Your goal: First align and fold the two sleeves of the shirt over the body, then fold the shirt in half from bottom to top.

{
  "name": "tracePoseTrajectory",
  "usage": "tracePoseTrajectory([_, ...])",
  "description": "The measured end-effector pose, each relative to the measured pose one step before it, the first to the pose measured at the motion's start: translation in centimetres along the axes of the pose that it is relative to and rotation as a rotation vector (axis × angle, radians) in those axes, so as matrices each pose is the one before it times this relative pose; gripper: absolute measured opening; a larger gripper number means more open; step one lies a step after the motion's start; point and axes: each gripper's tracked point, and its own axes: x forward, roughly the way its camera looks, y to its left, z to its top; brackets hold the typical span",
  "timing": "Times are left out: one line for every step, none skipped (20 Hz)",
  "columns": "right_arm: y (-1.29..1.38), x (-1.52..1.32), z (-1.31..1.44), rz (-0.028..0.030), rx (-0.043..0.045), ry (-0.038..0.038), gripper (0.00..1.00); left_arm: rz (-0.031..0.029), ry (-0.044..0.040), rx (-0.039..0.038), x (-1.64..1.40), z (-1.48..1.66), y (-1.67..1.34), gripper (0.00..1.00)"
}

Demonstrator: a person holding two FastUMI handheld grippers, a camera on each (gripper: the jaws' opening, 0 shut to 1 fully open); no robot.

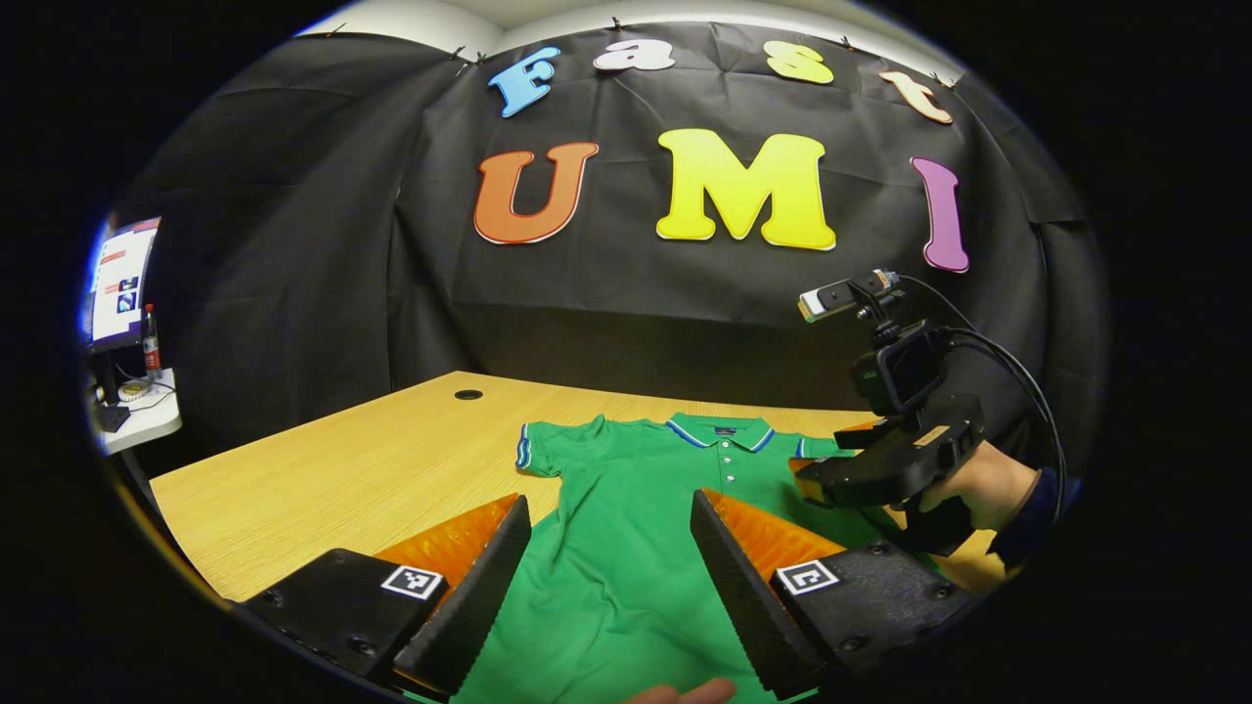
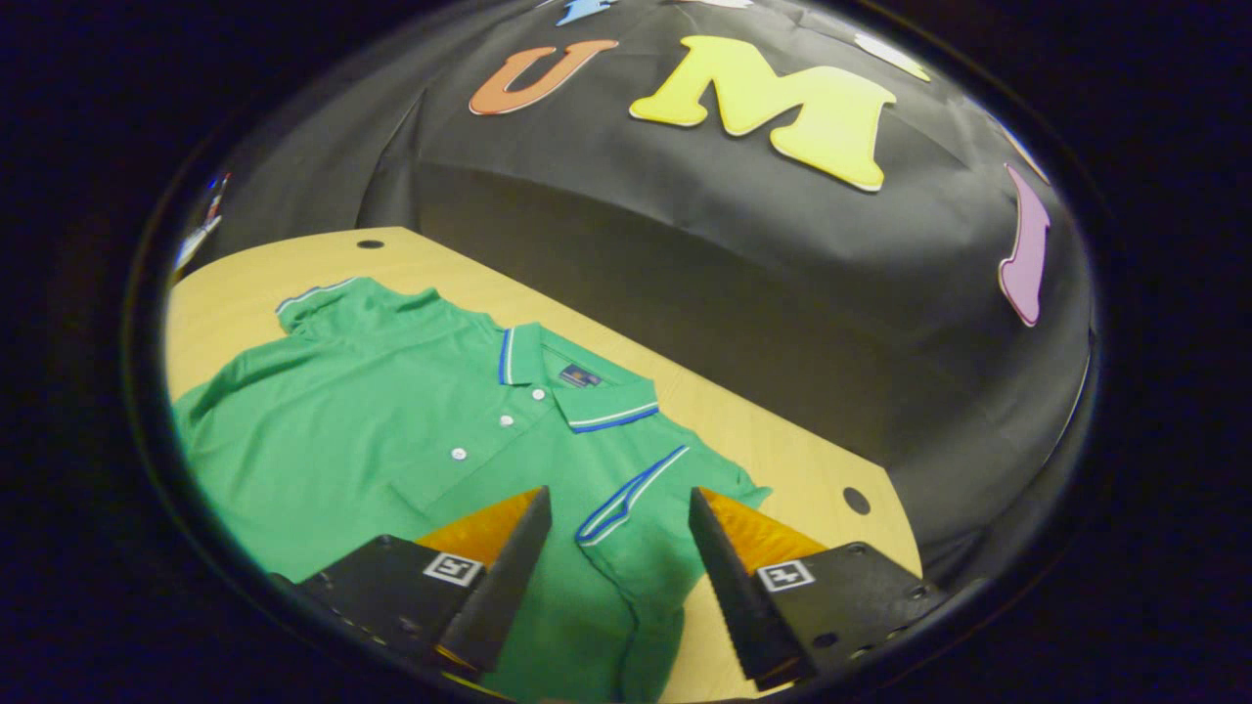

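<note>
Lying flat on the table, the shirt spreads beneath both wide-open, empty grippers: left gripper, right gripper.

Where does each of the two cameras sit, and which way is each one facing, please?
Left gripper view: rides the left gripper, facing across the green shirt toward the booth wall; the right gripper and the hand holding it show.
Right gripper view: rides the right gripper, looking down at the shirt's sleeve, jaws open over it.
Shared: shirt, collar, wooden table.
</note>
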Motion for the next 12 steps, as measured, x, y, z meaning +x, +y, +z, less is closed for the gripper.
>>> tracePoseTrajectory([-0.064, -0.539, 0.26, -0.00375, 0.02177, -0.01656, 0.99, 0.00628, -0.0003, 0.00267, 0.043, 0.016, 0.237, 1.0])
tracePoseTrajectory([-0.177, -0.873, 0.433, -0.004, 0.02921, -0.0231, 0.94, 0.00786, -0.0002, 0.00332, 0.079, 0.015, 0.265, 1.0])
tracePoseTrajectory([-0.134, -1.017, 0.573, -0.00221, 0.03486, -0.02359, 0.96, 0.00678, 0.00113, 0.00292, 0.134, 0.048, 0.203, 1.0])
tracePoseTrajectory([-0.172, -1.194, 0.479, 0.00085, 0.0366, -0.02303, 0.95, 0.00295, 0.00455, 0.00414, 0.169, 0.014, 0.207, 1.0])
tracePoseTrajectory([-0.322, -1.291, 0.559, -0.00164, 0.03529, -0.01764, 0.98, -0.00632, 0.00802, 0.00868, 0.141, 0.174, 0.017, 1.0])
tracePoseTrajectory([-0.423, -1.26, 0.402, -0.00984, 0.03115, -0.01652, 0.95, -0.01032, 0.00792, 0.00858, 0.166, 0.359, 0.002, 1.0])
tracePoseTrajectory([-0.489, -1.291, 0.537, -0.01493, 0.02716, -0.01161, 0.98, -0.00533, 0.00661, -0.00261, 0.131, 0.576, 0.172, 1.0])
tracePoseTrajectory([-0.356, -1.354, 0.478, -0.00699, 0.02429, -0.01632, 0.96, 0.0002, 0.00595, -0.00228, 0.16, 0.709, 0.416, 1.0])
tracePoseTrajectory([-0.266, -1.369, 0.835, -0.00192, 0.02451, -0.02468, 0.98, -0.0022, 0.006, -0.00679, 0.212, 0.839, 0.351, 1.0])
tracePoseTrajectory([-0.347, -1.384, 0.732, -0.00723, 0.02188, -0.02518, 0.95, -0.00673, 0.01093, -0.01389, 0.206, 0.782, 0.148, 1.0])
tracePoseTrajectory([-0.531, -1.47, 0.597, -0.01042, 0.015, -0.0196, 0.95, -0.01647, -0.0055, -0.00263, 0.235, 1.073, -0.017, 1.0])
tracePoseTrajectory([-0.55, -1.493, 0.245, -0.01015, 0.00928, -0.01519, 0.96, -0.01618, -0.01594, 0.0056, 0.525, 1.289, 0.136, 1.0])
